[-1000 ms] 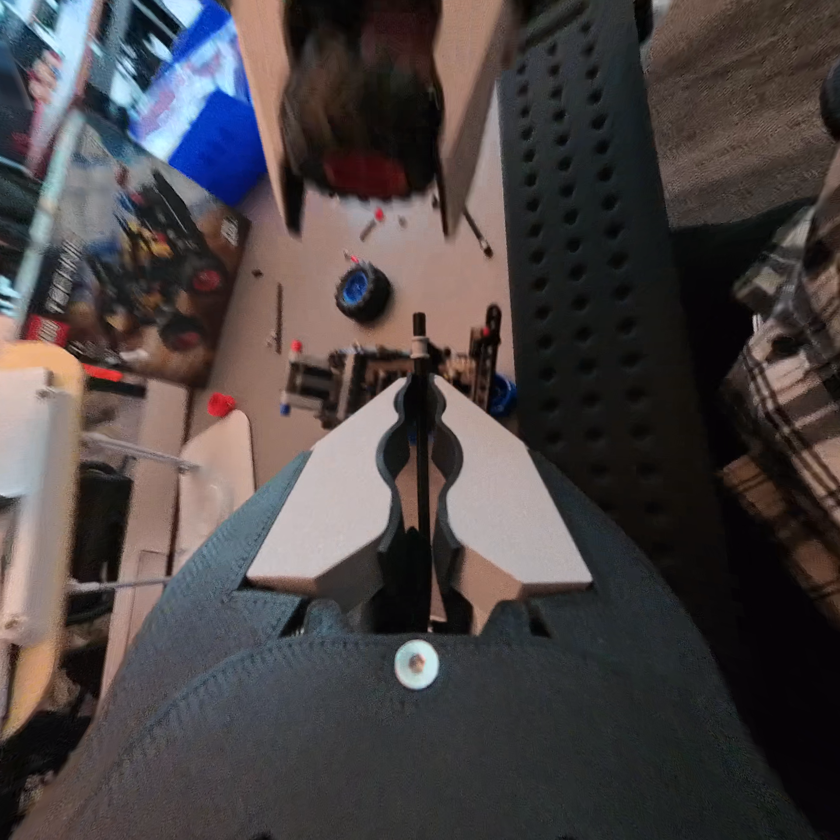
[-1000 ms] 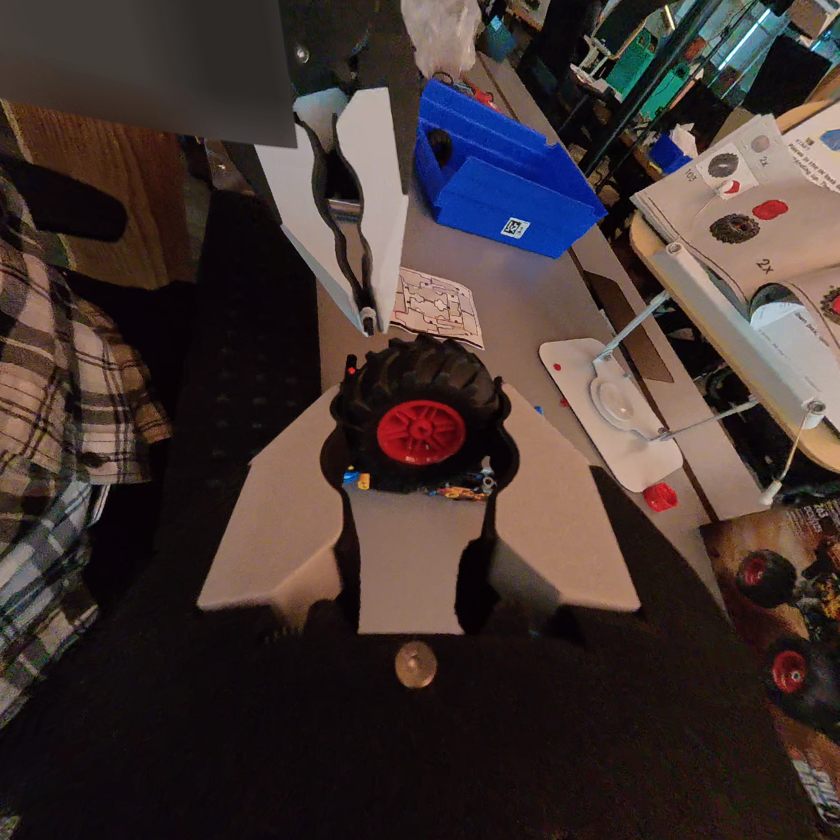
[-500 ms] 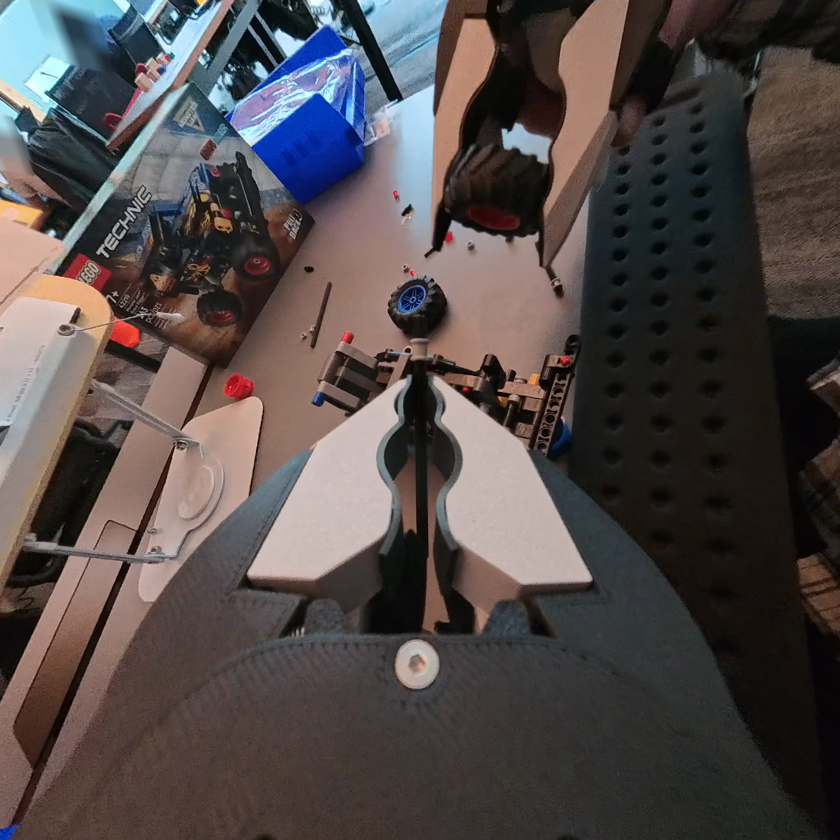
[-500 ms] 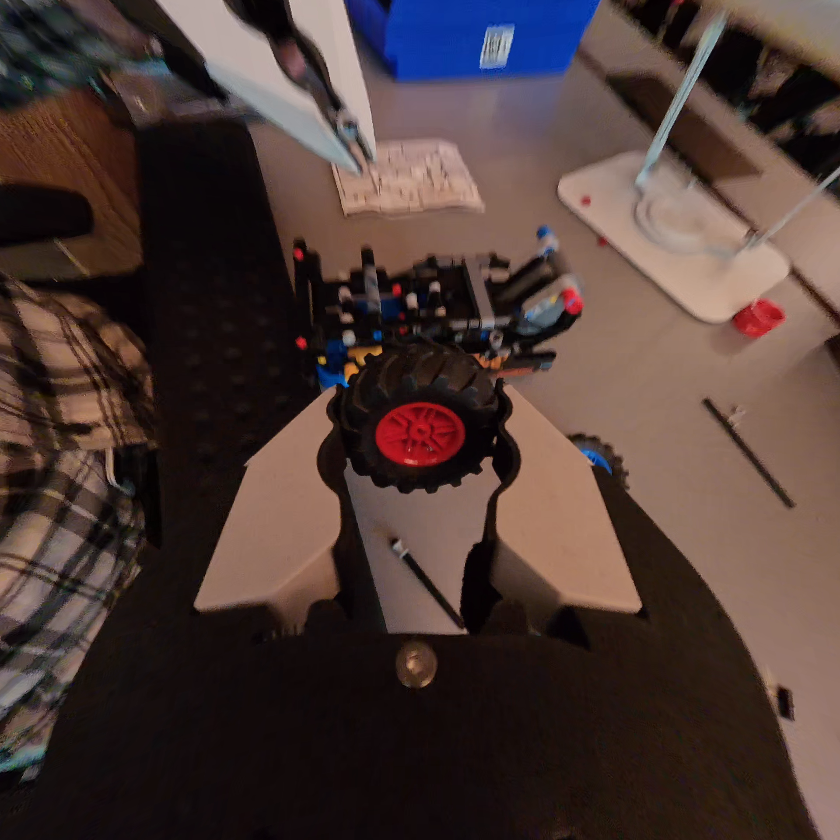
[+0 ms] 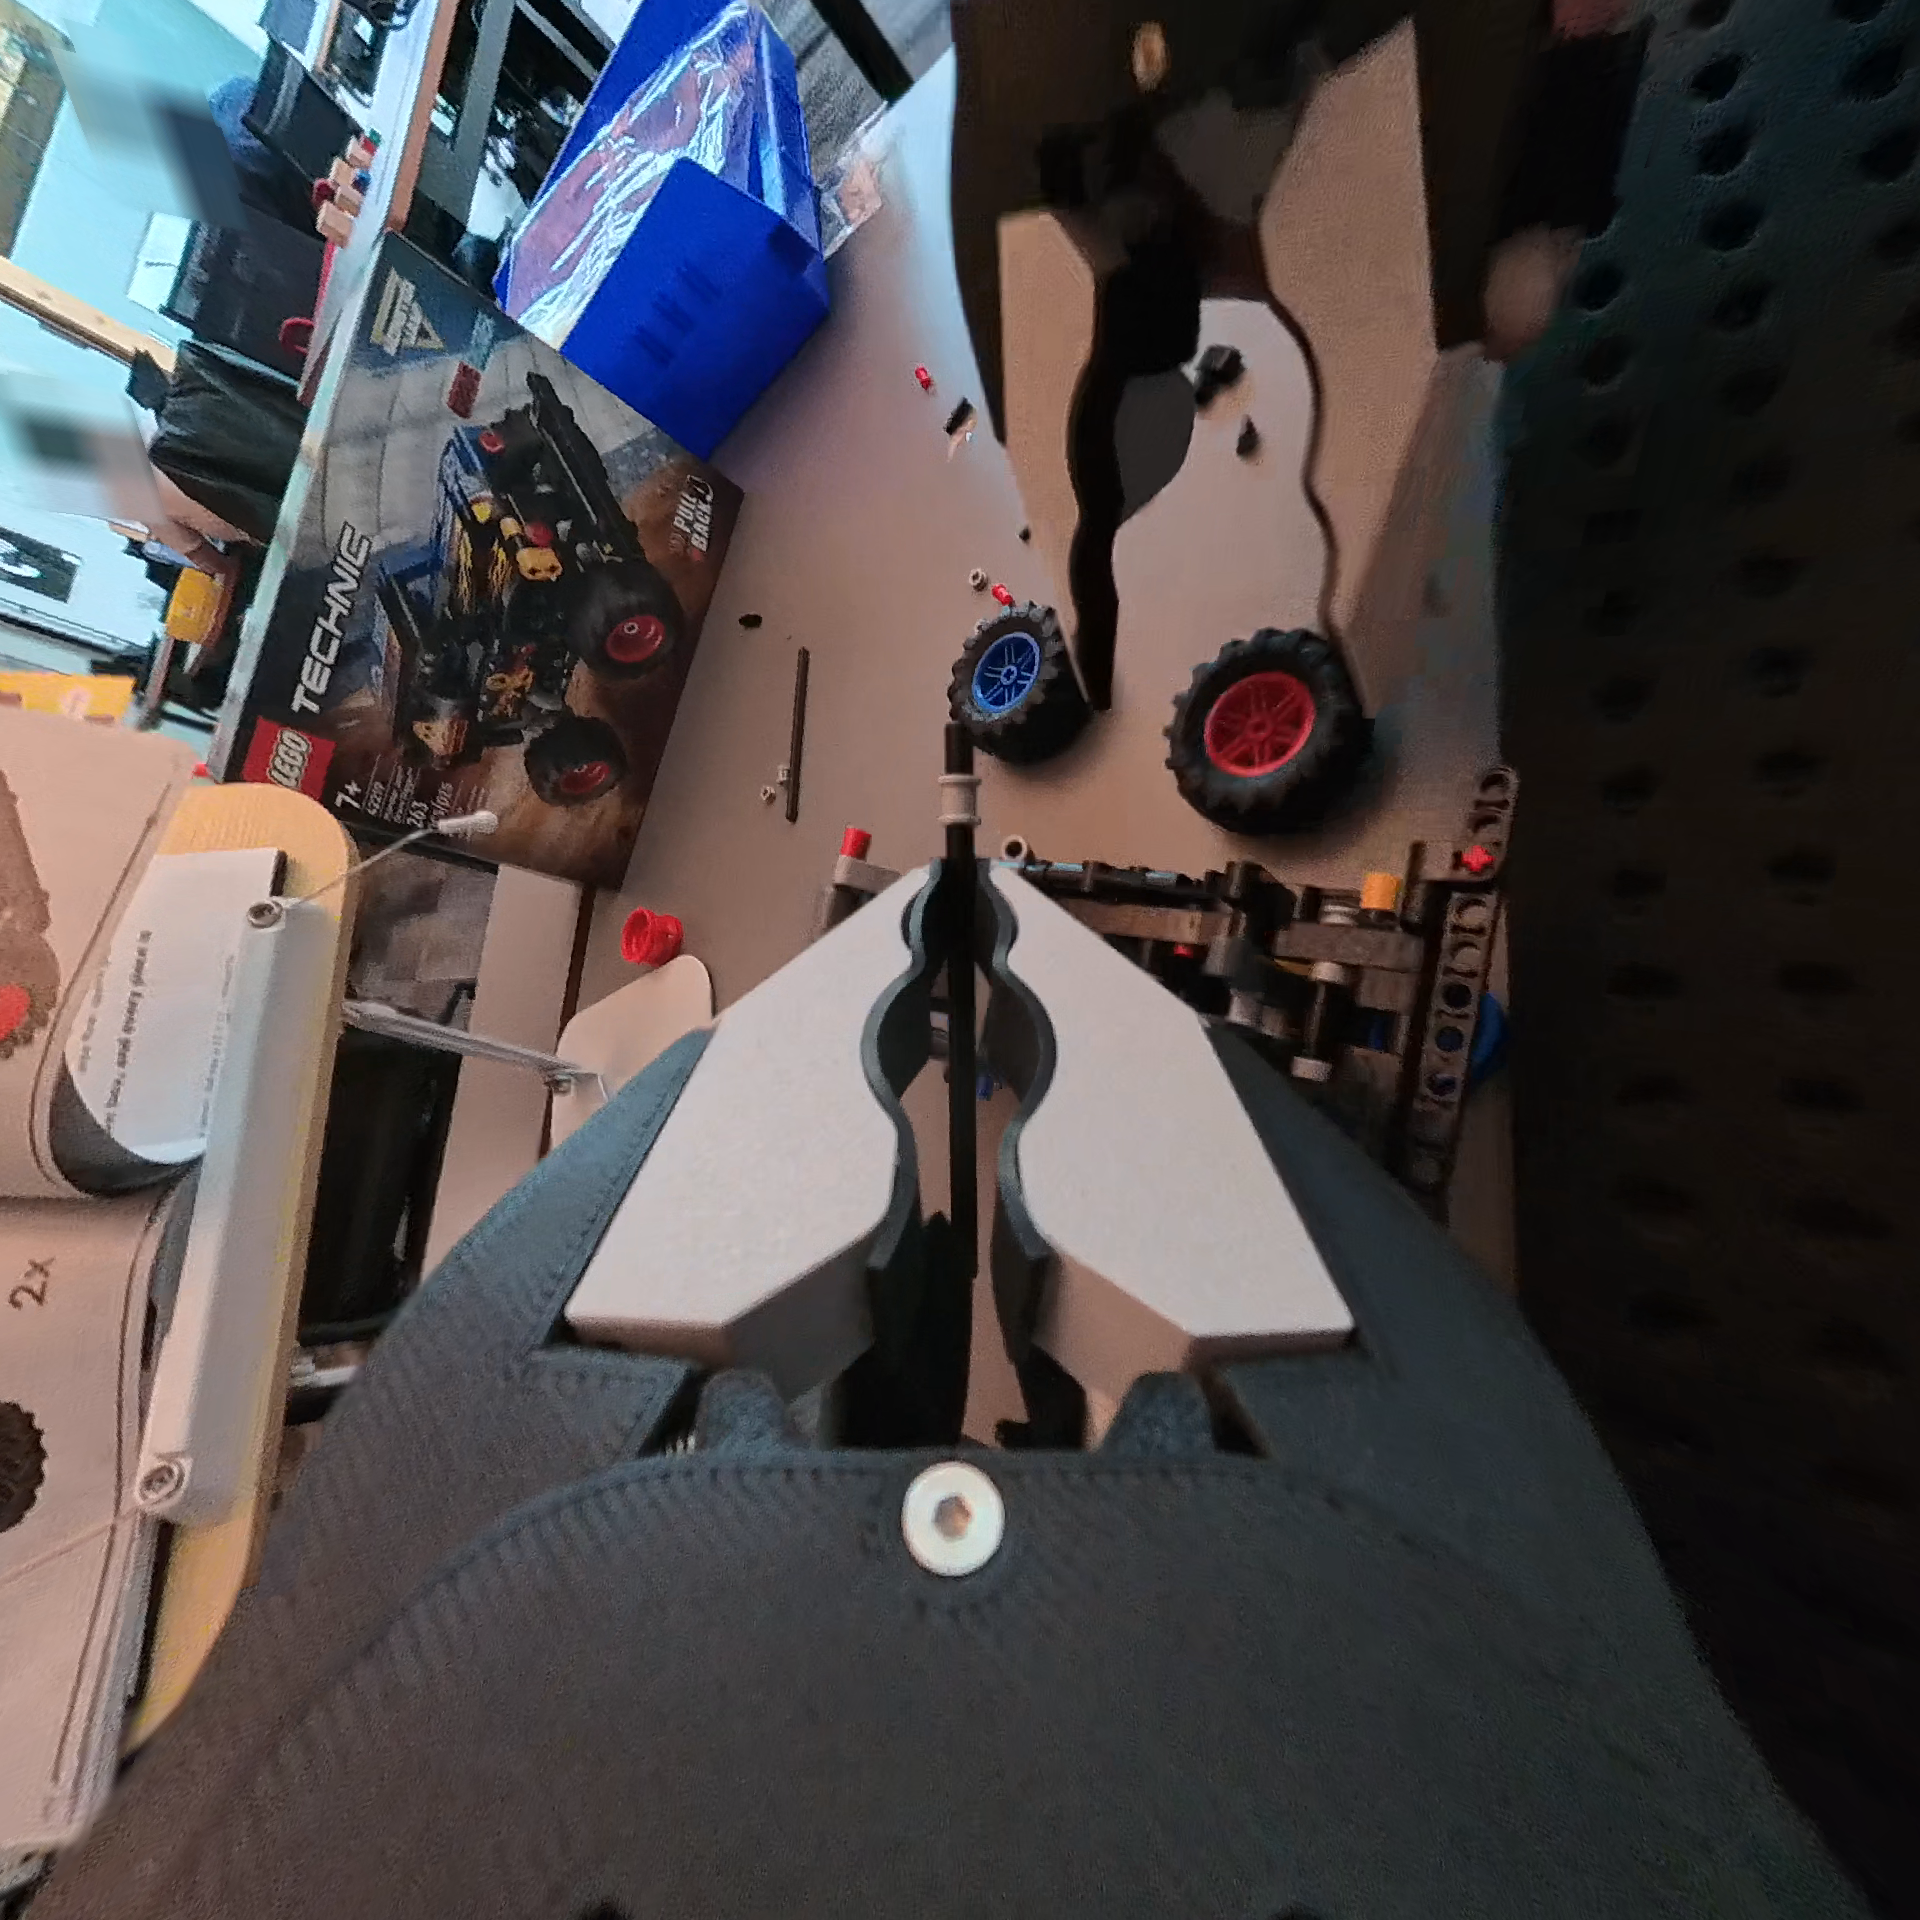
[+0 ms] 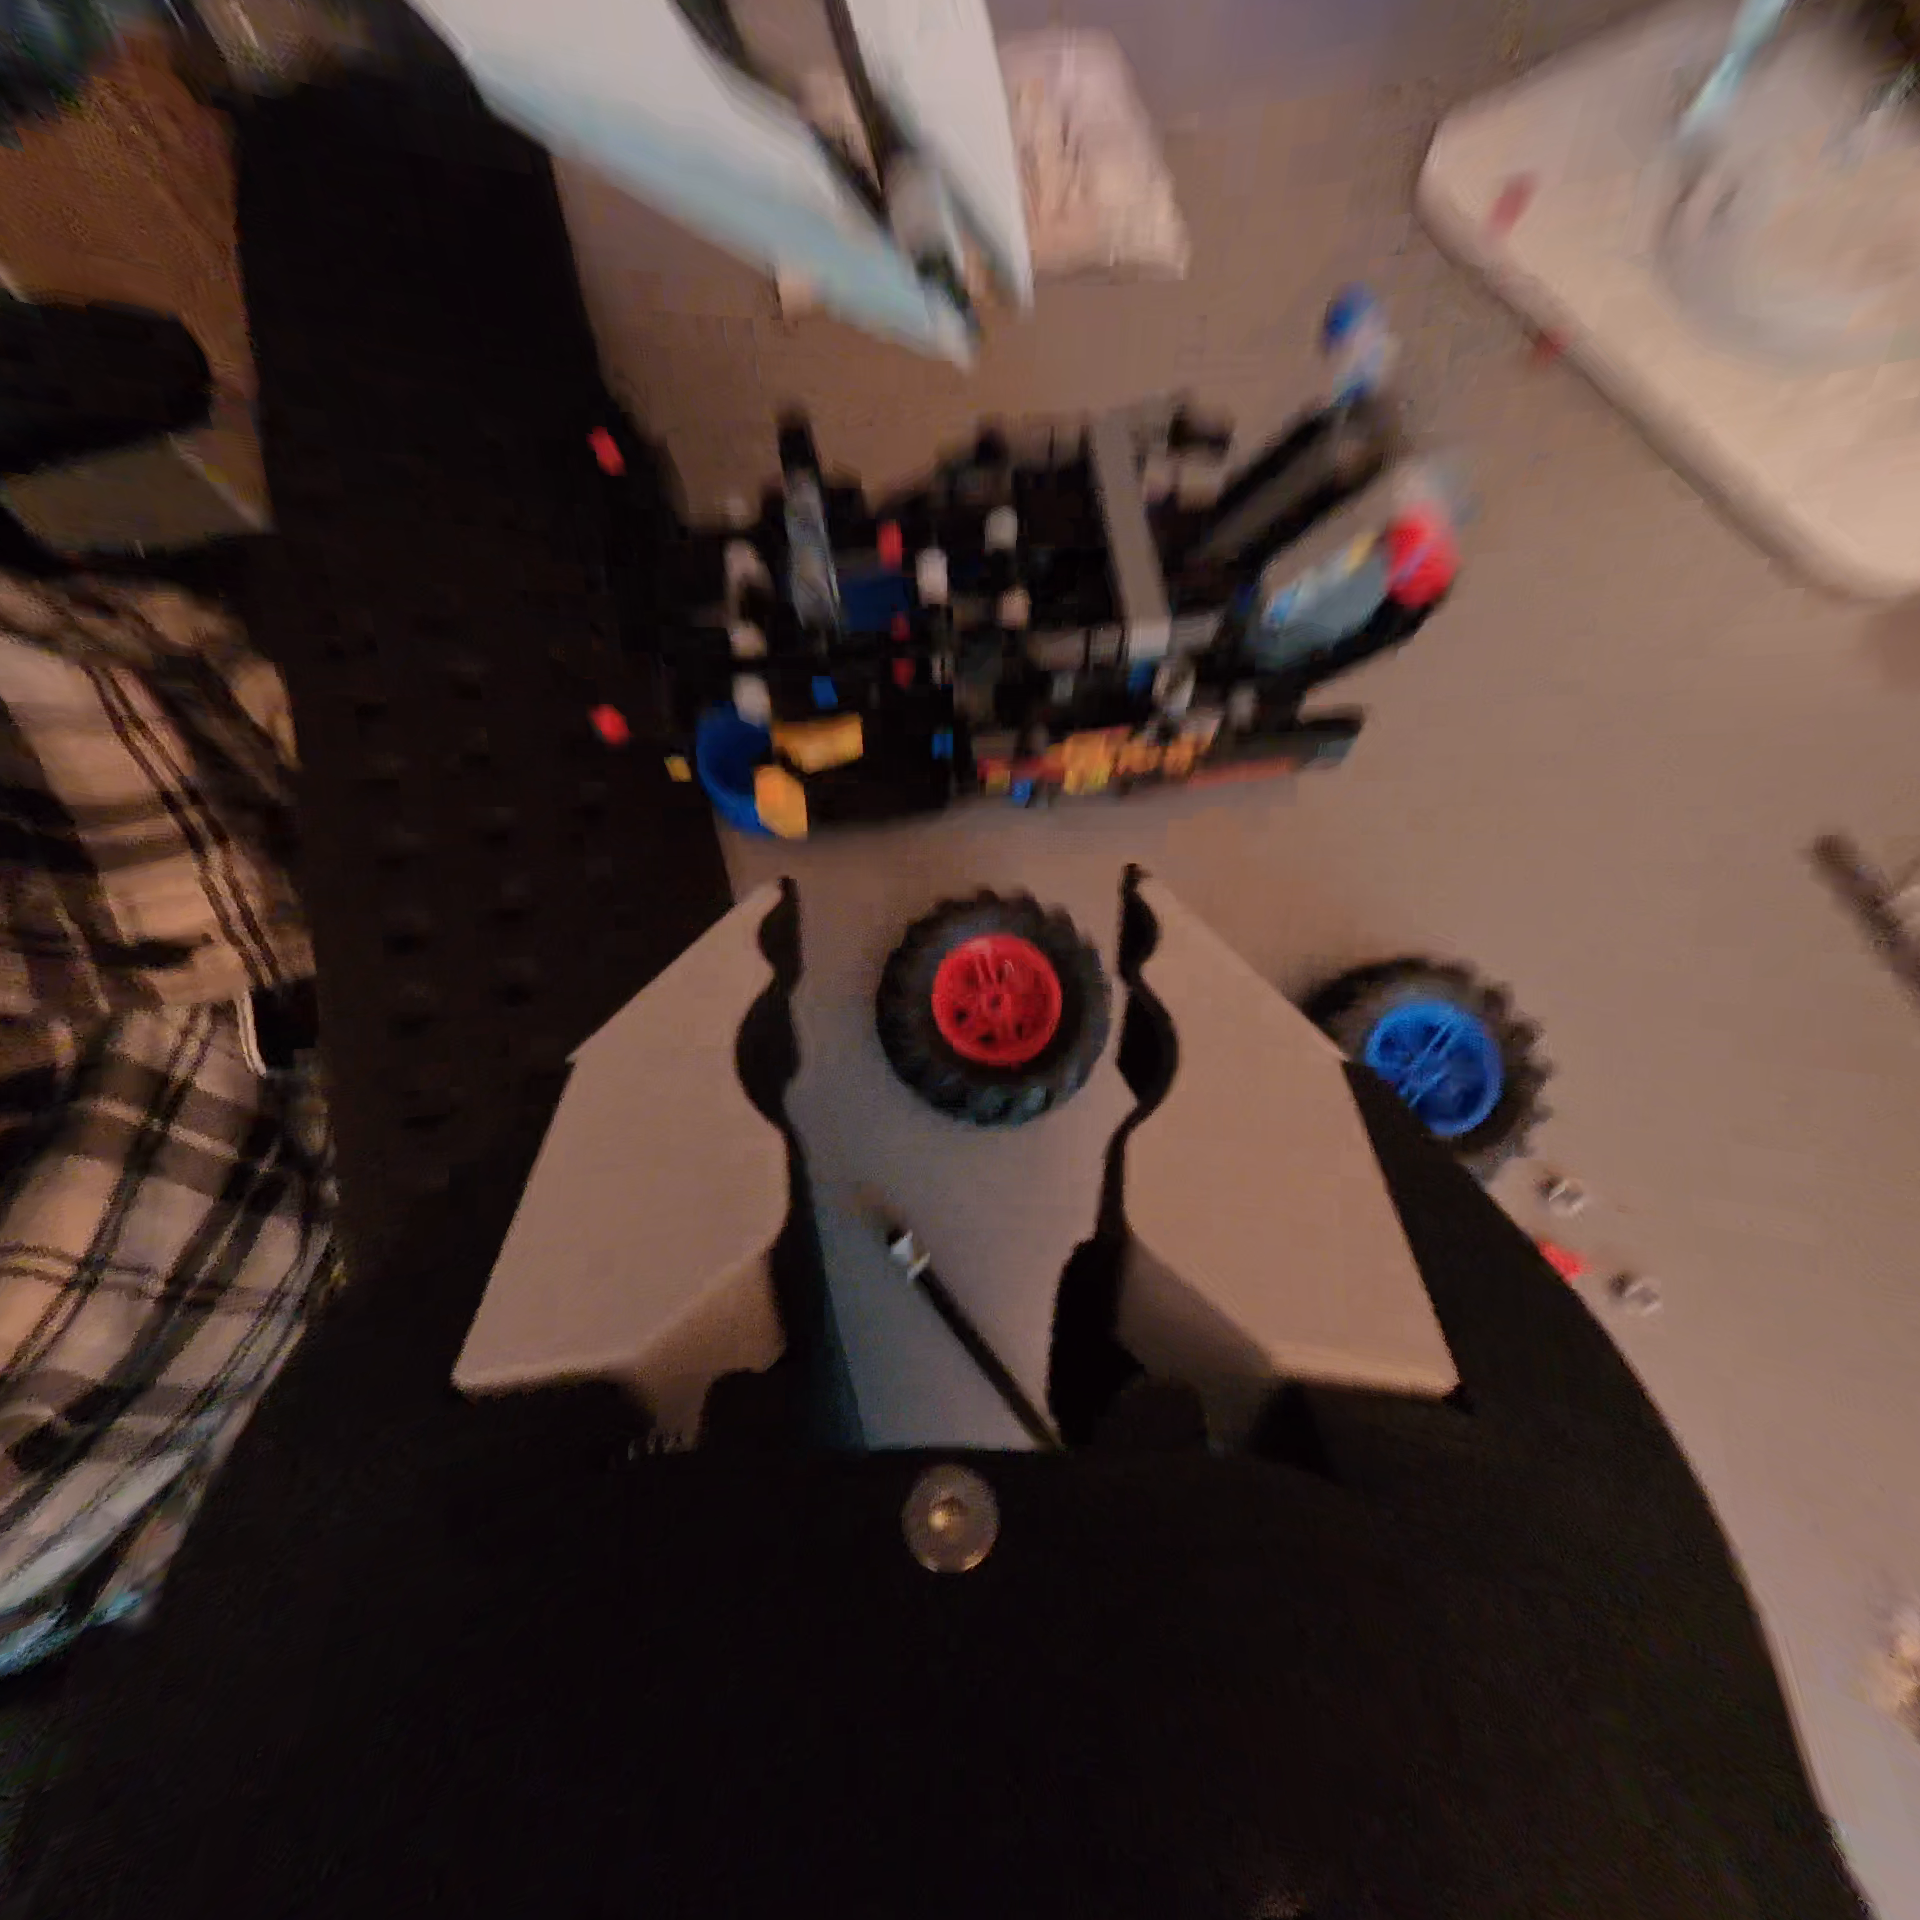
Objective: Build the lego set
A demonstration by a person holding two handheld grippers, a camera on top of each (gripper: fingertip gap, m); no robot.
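My left gripper (image 5: 961, 883) is shut on a thin black axle (image 5: 958, 1018) with a grey bush near its tip. It is held over the black partly built chassis (image 5: 1299, 956) on the table. My right gripper (image 6: 961, 894) is open and empty. A black tyre with a red hub (image 6: 992, 1003) lies flat on the table between its fingers, not touching them. A blue-hubbed wheel (image 6: 1434, 1055) lies to its right. The chassis (image 6: 1039, 644) stands beyond them. The right wrist view is blurred. The red-hubbed wheel (image 5: 1262, 727) and blue-hubbed wheel (image 5: 1008, 675) also show in the left wrist view.
A kit box (image 5: 468, 623) and a blue bin (image 5: 675, 260) stand at the far left. An instruction booklet on a stand (image 5: 125, 1039) is at the left. A loose black axle (image 5: 798, 727), a red piece (image 5: 649, 935) and small parts lie about. A black perforated surface (image 5: 1714, 727) borders the table.
My right gripper came down, opened and let go of the red-hubbed wheel, which now lies beside the blue-hubbed one. My left gripper still holds the axle and has shifted over the chassis.
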